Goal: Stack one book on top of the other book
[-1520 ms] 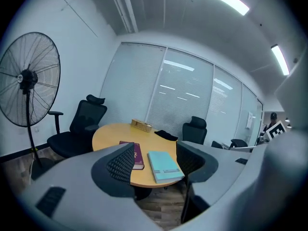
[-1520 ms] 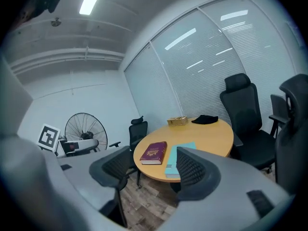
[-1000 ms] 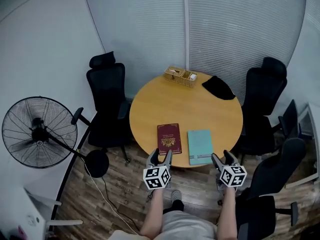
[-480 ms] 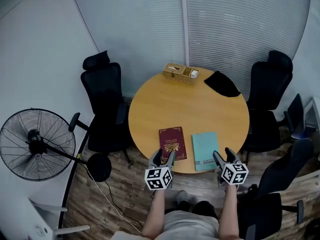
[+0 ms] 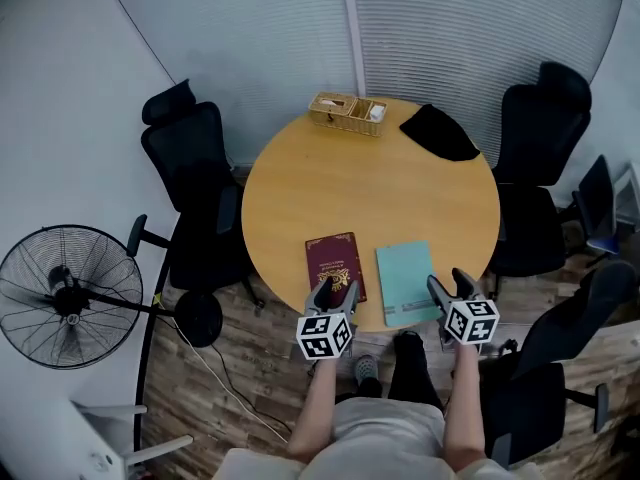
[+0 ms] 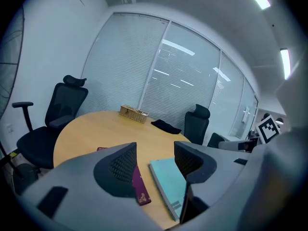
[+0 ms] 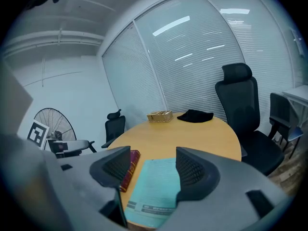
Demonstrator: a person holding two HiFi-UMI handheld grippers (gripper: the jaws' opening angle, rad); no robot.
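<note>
Head view: maroon book [image 5: 335, 263] left of teal book [image 5: 405, 280], flat, just apart, at near edge of round table [image 5: 370, 183]. Left gripper [image 5: 336, 293] over maroon book's near end, right gripper [image 5: 450, 284] by teal book's near right corner. Both released, jaws apart, grasping nothing.

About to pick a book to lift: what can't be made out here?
Dark red hardcover book: left gripper view, mostly behind a jaw.
Flat teal book: right gripper view, near corners behind the jaws.
Both covers' print: head view, too small.
Woven wicker basket contents: every view, too small.
</note>
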